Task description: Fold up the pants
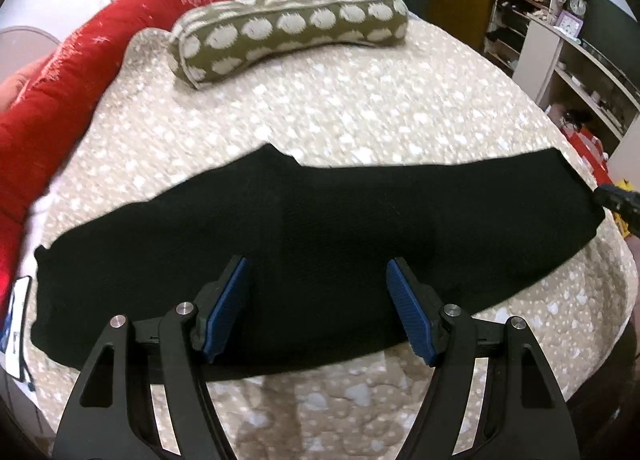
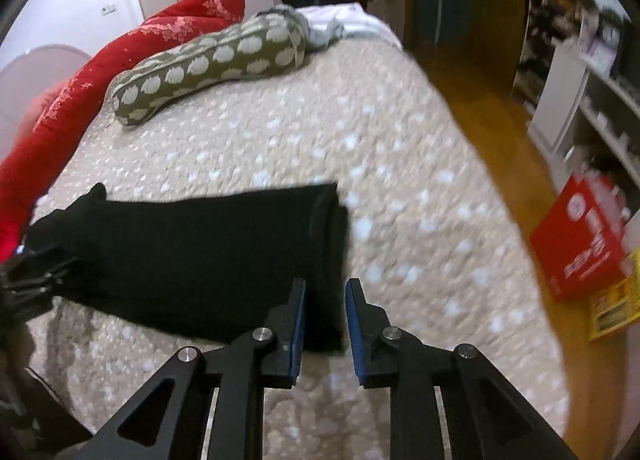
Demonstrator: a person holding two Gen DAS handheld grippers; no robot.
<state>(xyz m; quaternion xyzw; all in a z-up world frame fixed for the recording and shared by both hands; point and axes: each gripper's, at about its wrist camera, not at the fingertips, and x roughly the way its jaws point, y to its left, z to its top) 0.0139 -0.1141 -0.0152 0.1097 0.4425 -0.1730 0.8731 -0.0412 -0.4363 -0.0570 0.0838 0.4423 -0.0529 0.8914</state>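
Pants: long black knit pants lie flat on your spotty beige bed cover | Left gripper: wide, holding nothing, waiting above | Right gripper: narrow gap, empty, by the end for folding.

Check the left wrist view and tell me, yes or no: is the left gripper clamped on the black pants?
No. The left gripper stands wide open over the black pants, its blue pads well apart and pinching no cloth.

Your left gripper hangs over the black pants with its jaws wide apart and nothing between the blue pads. The pants lie flat in a long strip across the bed. A bolster lies beyond them, near the red blanket.
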